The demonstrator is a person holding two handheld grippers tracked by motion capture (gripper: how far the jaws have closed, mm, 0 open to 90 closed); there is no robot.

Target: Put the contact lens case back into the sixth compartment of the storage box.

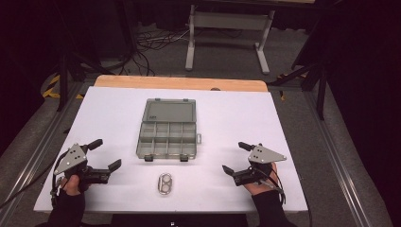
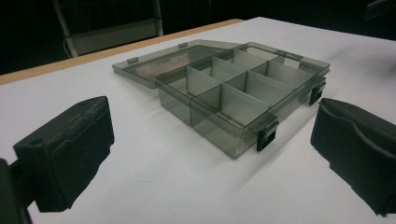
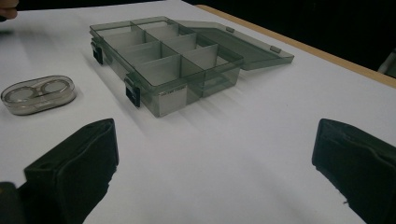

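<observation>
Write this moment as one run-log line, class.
left gripper: open, idle | right gripper: open, idle | compartment box: lid open, empty | clear oval case: on table, nearer than box

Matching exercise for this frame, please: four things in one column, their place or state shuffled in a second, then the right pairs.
1. organizer box
2. oval case
3. left gripper
4. right gripper

a. open, by the table's right edge
b. lid flat open, compartments empty
c. open, by the left edge
d. closed, between box and near edge

Pairs: 1-b, 2-d, 3-c, 4-a
</observation>
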